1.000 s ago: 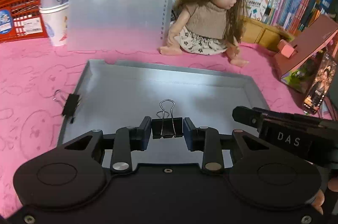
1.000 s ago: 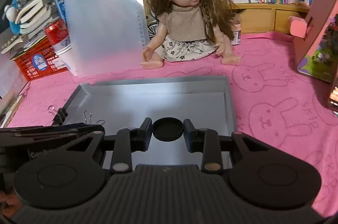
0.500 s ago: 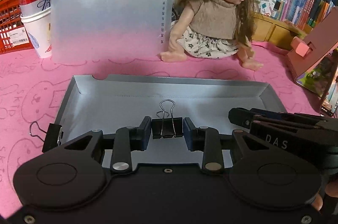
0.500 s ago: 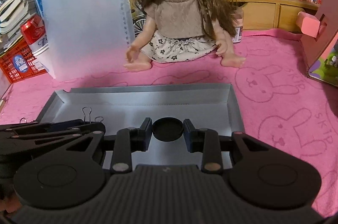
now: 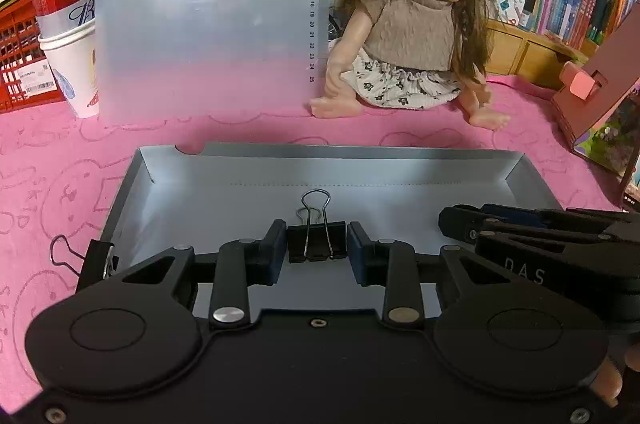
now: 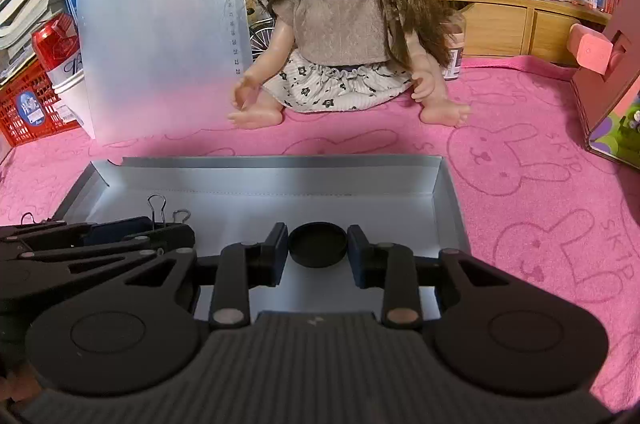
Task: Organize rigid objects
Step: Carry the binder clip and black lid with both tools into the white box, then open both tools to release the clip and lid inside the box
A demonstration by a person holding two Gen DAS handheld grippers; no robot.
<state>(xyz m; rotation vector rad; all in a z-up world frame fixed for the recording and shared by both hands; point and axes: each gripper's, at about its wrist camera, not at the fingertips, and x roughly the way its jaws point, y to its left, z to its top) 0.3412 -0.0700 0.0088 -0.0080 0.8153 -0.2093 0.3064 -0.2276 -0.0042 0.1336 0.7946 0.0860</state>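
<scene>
Pink cloth underneath, doll and books behind. Left view: left gripper clamped on a binder clip above the grey tray; second clip on the tray's left wall.

Right view: right gripper clenched on a black cap over the same tray.

Left gripper pinches a small black binder clip between its fingers, shallow grey cardboard tray beneath them.
</scene>
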